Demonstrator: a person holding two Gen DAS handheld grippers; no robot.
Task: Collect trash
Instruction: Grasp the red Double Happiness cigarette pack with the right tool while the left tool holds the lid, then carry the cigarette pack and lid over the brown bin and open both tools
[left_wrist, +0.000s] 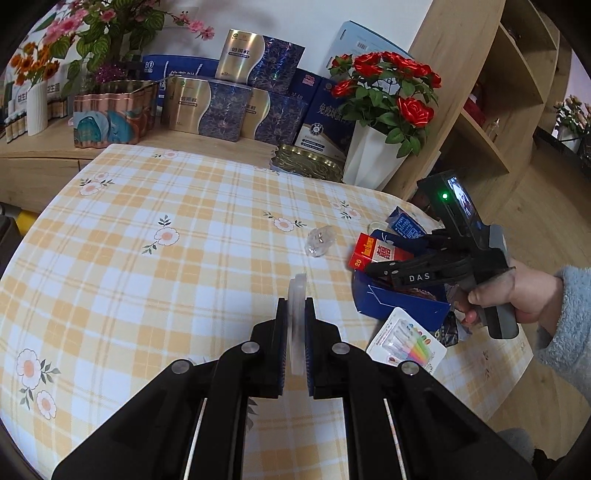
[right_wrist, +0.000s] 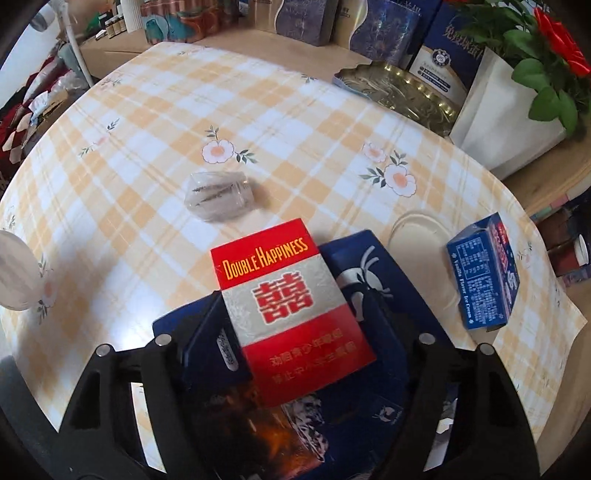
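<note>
"Double Happiness" cigarette pack (right_wrist: 291, 306) on blue box (right_wrist: 369, 280)

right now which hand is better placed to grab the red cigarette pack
Right. The right tongs sit open astride the red Double Happiness cigarette pack. The left tongs are shut on a thin white plastic disc, off to the side.

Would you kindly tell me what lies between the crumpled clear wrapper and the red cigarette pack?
Only bare checked tablecloth separates the wrapper from the pack, clearest in the right wrist view.
</note>
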